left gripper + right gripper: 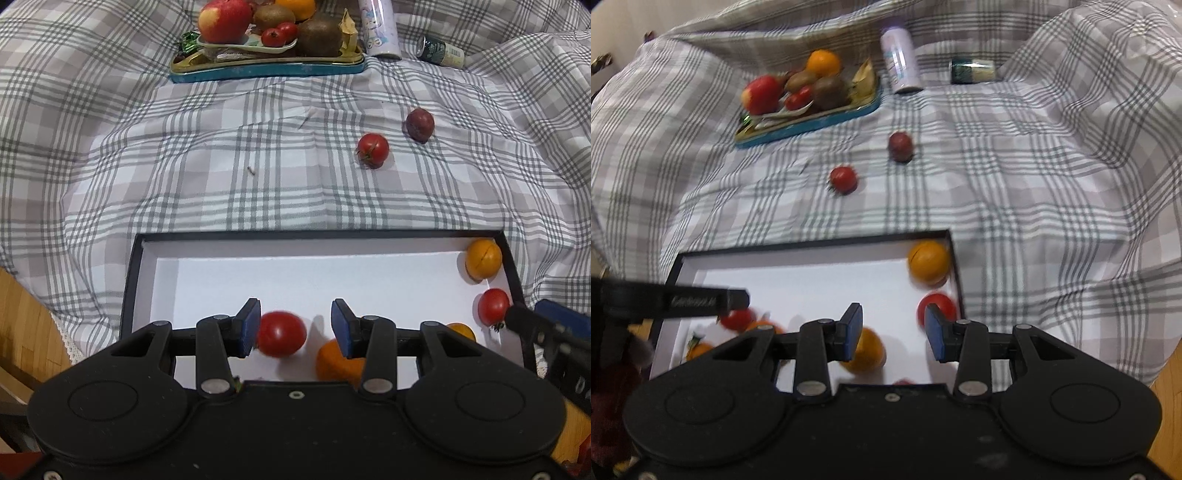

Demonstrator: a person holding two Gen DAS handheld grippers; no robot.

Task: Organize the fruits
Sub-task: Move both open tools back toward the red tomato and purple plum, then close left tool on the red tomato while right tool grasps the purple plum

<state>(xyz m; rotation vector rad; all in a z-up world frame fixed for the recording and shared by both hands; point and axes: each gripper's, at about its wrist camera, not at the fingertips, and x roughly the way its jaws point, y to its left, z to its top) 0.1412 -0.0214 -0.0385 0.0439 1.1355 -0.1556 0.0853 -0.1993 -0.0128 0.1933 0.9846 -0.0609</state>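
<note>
2 grippers hang over your black-rimmed white box [130, 280], which lies on a grey plaid cloth [207, 173]. Your left gripper [294, 326] stands released: a red tomato [281, 334] lies in the box just beside its left pad, blurred, and the pads do not press on it. An orange fruit [334, 363] sits under its right finger. Your right gripper [894, 334] also stands parted, with nothing between the pads; an orange [866, 354] lies below its left finger and a red tomato [938, 306] behind its right one.

Little writing can be read. The left tool's finger carries embossed lettering in the right wrist view, too blurred to make out. A white printed can [378, 27] and a small dark-labelled bottle [441, 51] lie at the far edge of the cloth; their print is too small to read.

Along the box's right wall sit 1 orange [483, 263] in the far corner and 1 tomato [494, 306] nearer you. The box's far left floor is bare white. Outside, 1 loose tomato [373, 149] and 1 dark plum [420, 124] rest on the cloth, near each other and well apart from the box rim, with open cloth between. Farther back, a teal tin tray [266, 70] holds an apple [225, 20], kiwis [319, 37] and small tomatoes [279, 34].
</note>
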